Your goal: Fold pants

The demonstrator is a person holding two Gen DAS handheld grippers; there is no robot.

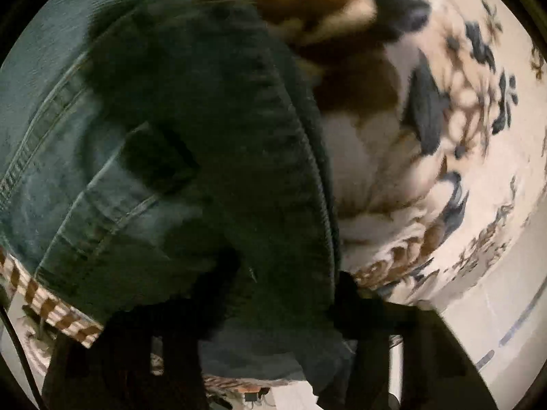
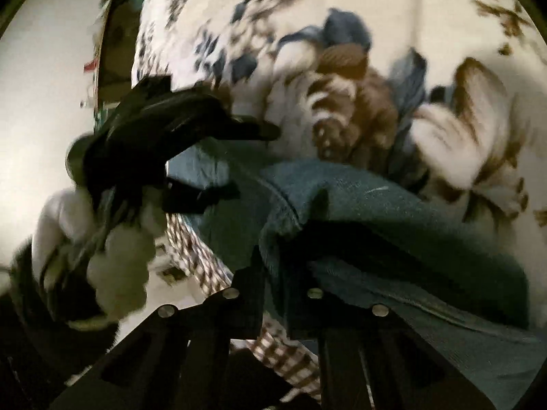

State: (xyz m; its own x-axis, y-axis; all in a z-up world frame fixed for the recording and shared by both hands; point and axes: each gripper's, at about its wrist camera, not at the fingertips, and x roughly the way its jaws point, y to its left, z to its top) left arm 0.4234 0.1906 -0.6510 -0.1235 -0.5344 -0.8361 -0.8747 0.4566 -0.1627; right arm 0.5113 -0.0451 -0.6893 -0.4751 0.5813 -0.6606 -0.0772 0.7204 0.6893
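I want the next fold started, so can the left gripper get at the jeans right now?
Probably yes: the left gripper seems already at the jeans, denim lying between its jaws on the floral blanket, nothing in the way. Blur hides whether it is clamped.

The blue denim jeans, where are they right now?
The blue denim jeans lie bunched on the floral blanket, pinched between the right claw in front and the left claw at their left edge.

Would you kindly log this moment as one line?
task: fold pants | left gripper: on jeans | right gripper: on jeans | surface: floral blanket
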